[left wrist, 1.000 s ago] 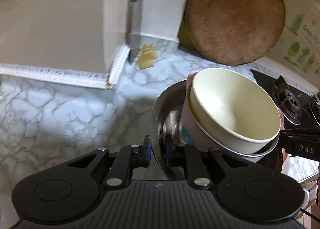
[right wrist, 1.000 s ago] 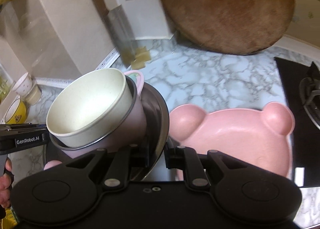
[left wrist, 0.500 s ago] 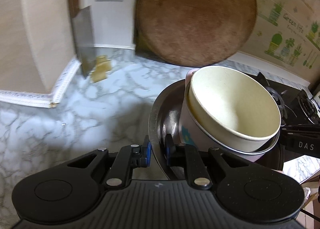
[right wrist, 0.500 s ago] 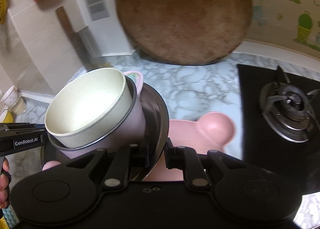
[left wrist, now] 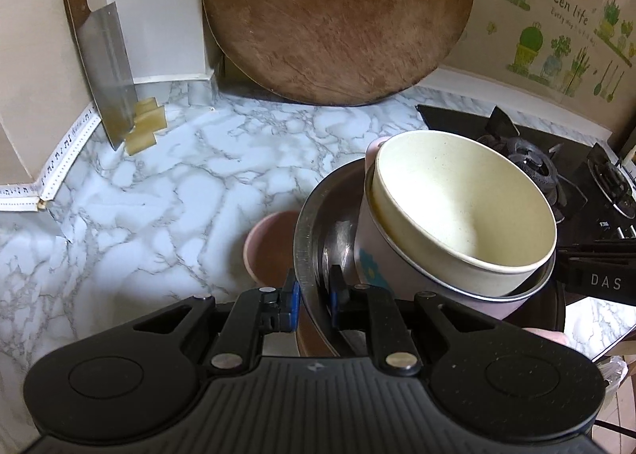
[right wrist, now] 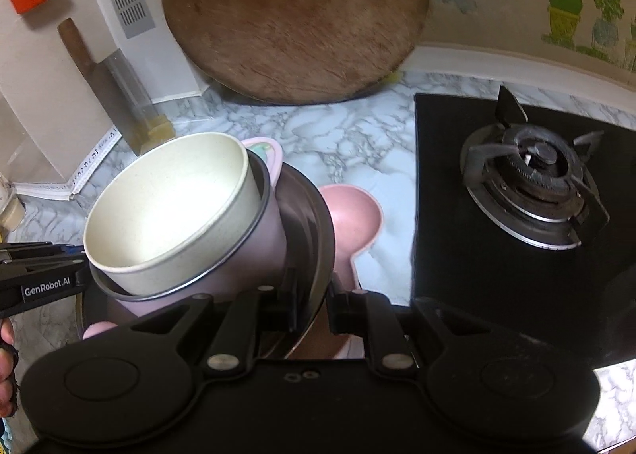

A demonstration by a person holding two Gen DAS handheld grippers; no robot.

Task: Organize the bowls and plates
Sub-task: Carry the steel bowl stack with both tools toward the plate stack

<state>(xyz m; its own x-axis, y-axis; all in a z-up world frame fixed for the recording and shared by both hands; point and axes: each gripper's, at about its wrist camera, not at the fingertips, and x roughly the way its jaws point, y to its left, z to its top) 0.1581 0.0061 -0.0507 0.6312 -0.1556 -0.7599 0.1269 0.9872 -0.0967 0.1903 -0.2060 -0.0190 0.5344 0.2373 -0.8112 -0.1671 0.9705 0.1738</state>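
**Both grippers pinch the steel plate's rim, bowls stacked on it**

The left gripper (left wrist: 313, 291) has its fingers (left wrist: 290, 293) drawn narrow on the near-left rim of the steel plate (left wrist: 308, 231), one finger outside the rim and one inside. The right gripper (right wrist: 312, 305) clamps the opposite edge of the same steel plate (right wrist: 314, 215) in the same manner, its fingers (right wrist: 338, 309) close together with the rim between them. Each gripper shows at the edge of the other's view.

On the plate stands a pink bowl (left wrist: 367, 255) with a blue flower on its side, tilted, and inside it sits a cream bowl (left wrist: 469, 207), its open mouth visible in both views. A thin metal rim shows between the two bowls.

Beneath the plate lies a pink bear-shaped plate (right wrist: 353, 219) on the marble table (left wrist: 167, 192); one round ear (left wrist: 270, 243) peeks out to the left of the steel rim in the left wrist view. Whether the steel plate touches it cannot be told.

Farther back, a round wooden board (left wrist: 338, 17) leans against the wall, a cleaver (left wrist: 105, 72) stands to its left, and a black gas hob (right wrist: 532, 192) lies to the right
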